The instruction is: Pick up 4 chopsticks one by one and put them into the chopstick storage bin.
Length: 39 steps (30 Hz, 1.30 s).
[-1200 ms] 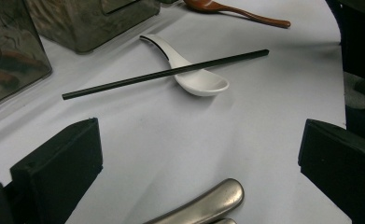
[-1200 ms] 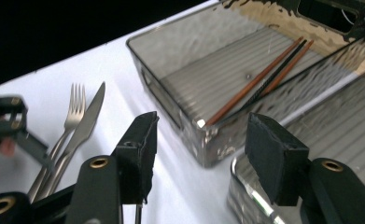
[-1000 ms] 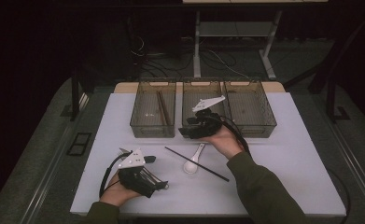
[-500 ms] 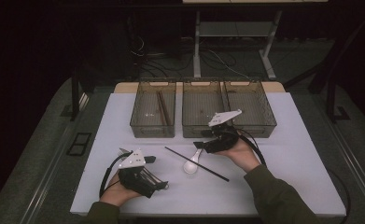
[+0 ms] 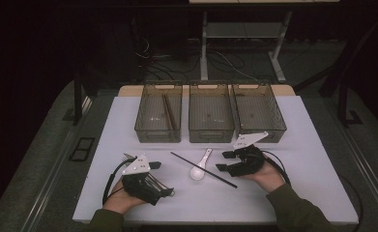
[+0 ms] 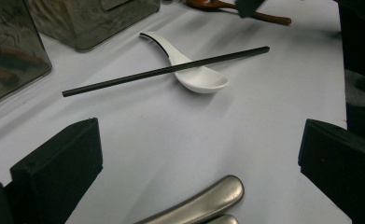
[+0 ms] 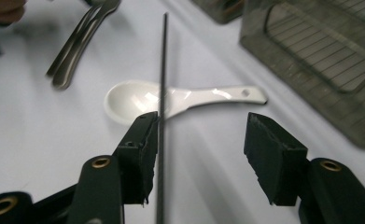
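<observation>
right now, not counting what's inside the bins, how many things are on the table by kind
clear bins: 3
black chopstick: 1
white spoon: 1
metal cutlery pieces: 2
total: 7

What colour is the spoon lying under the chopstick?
White, glossy ceramic spoon; clearest in the right gripper view.
</observation>
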{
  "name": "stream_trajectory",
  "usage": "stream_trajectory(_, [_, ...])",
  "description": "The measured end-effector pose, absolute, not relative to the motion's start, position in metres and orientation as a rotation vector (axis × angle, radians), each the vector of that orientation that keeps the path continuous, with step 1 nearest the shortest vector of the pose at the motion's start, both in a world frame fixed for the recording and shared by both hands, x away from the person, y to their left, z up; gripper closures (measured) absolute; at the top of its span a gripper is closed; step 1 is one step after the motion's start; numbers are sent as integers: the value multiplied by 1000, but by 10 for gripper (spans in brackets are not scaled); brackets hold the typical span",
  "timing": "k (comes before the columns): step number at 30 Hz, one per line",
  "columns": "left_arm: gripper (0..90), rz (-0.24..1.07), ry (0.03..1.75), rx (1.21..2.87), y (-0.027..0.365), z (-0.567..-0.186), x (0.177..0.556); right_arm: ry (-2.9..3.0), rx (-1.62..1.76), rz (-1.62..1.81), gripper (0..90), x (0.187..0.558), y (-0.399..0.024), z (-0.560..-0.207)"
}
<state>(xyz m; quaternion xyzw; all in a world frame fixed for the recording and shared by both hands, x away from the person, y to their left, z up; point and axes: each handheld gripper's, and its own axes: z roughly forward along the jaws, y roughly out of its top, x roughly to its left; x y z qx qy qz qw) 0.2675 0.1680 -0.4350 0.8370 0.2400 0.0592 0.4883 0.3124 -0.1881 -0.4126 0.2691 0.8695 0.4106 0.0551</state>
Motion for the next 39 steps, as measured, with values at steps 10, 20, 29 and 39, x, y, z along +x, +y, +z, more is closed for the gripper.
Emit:
stream_trajectory(10, [0, 147, 582, 2040, 168, -435, 268, 2712, 785, 1181, 560, 291, -196, -423])
stream_trajectory(20, [0, 146, 582, 2041, 167, -435, 268, 2773, 756, 1090, 664, 291, -186, -435])
stream_trajectory(29, [0, 146, 580, 2043, 167, -435, 268, 2782, 729, 1046, 739, 292, -178, -440])
stream_trajectory(39, [0, 145, 578, 2047, 167, -436, 268, 2774, 700, 1016, 795, 291, -175, -442])
